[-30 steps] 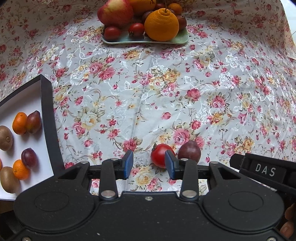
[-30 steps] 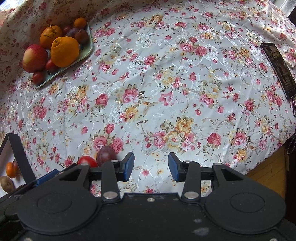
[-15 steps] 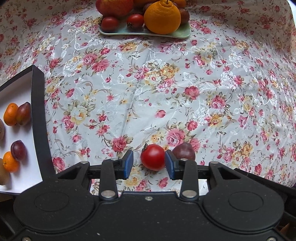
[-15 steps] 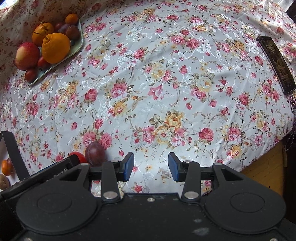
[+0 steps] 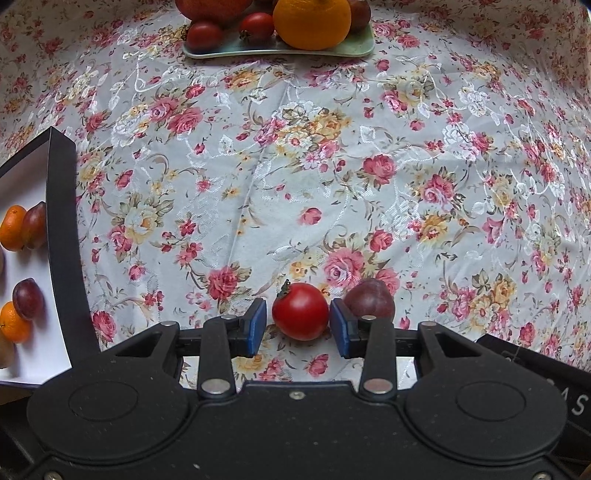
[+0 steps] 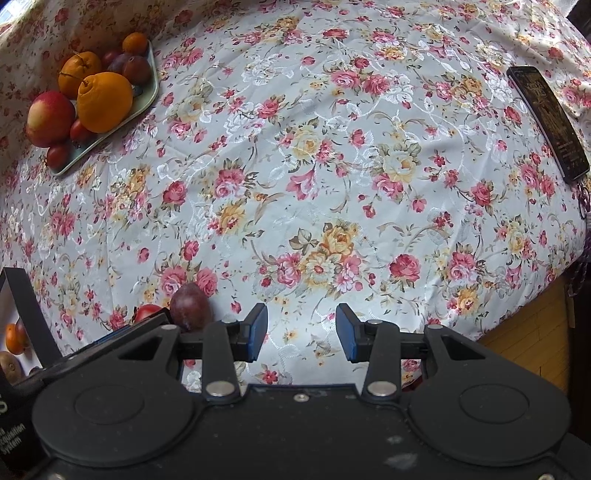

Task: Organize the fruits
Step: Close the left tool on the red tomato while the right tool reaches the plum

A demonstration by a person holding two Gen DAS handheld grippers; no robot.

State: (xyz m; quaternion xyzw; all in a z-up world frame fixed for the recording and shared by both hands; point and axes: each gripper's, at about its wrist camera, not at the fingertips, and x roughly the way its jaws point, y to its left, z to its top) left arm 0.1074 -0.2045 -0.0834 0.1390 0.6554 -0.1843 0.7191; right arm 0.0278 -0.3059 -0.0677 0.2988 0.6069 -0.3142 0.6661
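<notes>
Far to my left, at the table's edge, sits the white box with its black wall, holding small oranges, dark plums and a kiwi. Next comes my left claw, its blue pads spread with the red tomato resting on the flowered cloth between them; the right pad looks to be touching the fruit, while a gap shows at the left pad, so nothing is gripped. Just right of the tomato, beside that right pad, lies a purple plum. Away at the back stands the green tray piled with a big orange, an apple and small tomatoes. My right claw hangs released over bare cloth, holding nothing. Farthest right lies a dark phone.
</notes>
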